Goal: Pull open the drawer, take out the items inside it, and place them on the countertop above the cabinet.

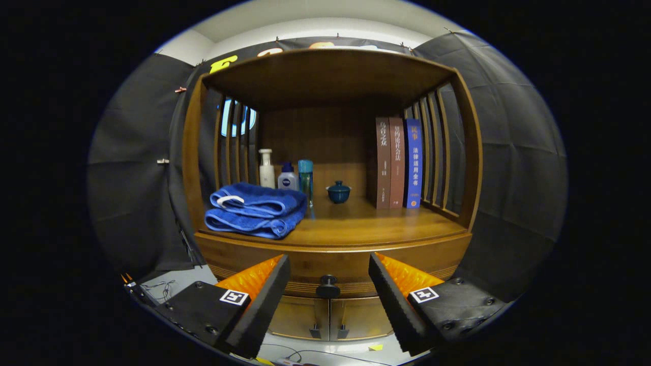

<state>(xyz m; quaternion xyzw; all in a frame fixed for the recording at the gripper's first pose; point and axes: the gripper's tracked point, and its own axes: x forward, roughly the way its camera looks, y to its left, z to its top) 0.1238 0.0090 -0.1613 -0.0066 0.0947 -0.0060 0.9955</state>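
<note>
gripper (329,277) gapes before closed drawer (330,264); countertop (366,226) holds towel (254,209), 3 books (399,162).

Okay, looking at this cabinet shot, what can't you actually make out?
- Drawer contents: drawer closed, front hides them.
- Drawer knob: sits ahead of the open tool, untouched.
- Bottles: lower parts hidden behind the towel.
- Lower doors: partly covered by the tool's fingers.

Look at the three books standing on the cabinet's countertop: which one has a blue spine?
The book on the outside, beside the slatted side panel; the other two are brown. The open tongs frame the drawer knob.
</note>
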